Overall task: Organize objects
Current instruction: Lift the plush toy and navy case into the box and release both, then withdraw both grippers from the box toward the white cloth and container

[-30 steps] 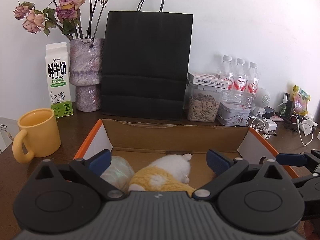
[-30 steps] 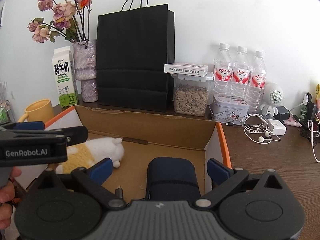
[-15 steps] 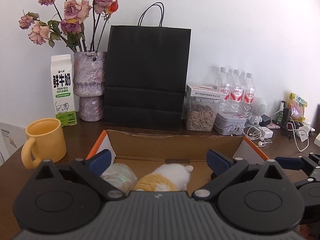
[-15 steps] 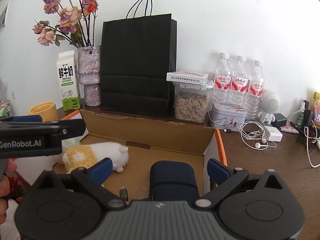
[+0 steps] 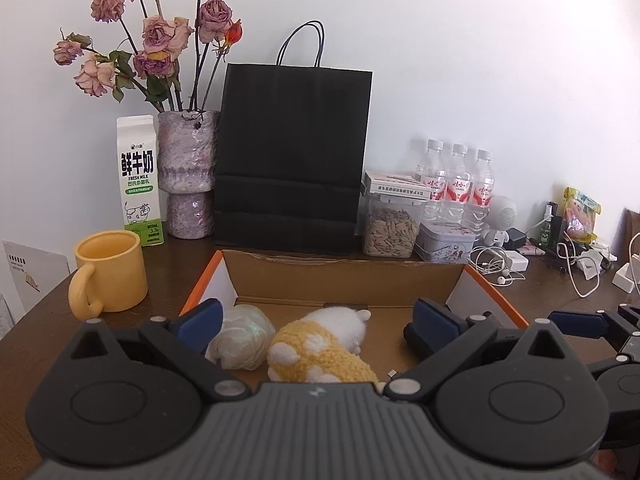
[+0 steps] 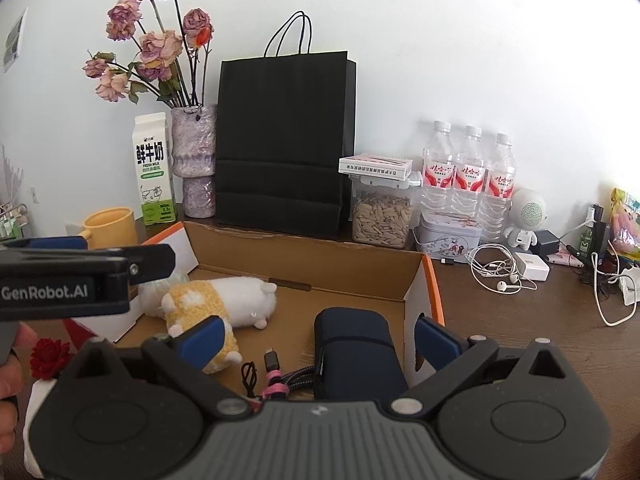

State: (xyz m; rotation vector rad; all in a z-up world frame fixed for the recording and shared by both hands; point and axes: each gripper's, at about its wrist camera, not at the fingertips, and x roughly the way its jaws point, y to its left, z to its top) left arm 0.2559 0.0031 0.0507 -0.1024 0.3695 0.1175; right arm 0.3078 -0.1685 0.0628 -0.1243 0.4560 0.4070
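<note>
Grippers above a cardboard box (image 6: 312,252), both empty

Left gripper (image 5: 316,322) and right gripper (image 6: 318,338) hold their jaws spread wide, pinching nothing. Plush toy (image 6: 218,308) lies on its side in the box, long axis pointing its white head toward the far wall; its rear hides behind a finger. Beside it lies a clear wrapped bundle (image 5: 240,334), contents unclear. Navy pouch (image 6: 354,350) lies lengthwise near the right wall, near end cut off.
</note>
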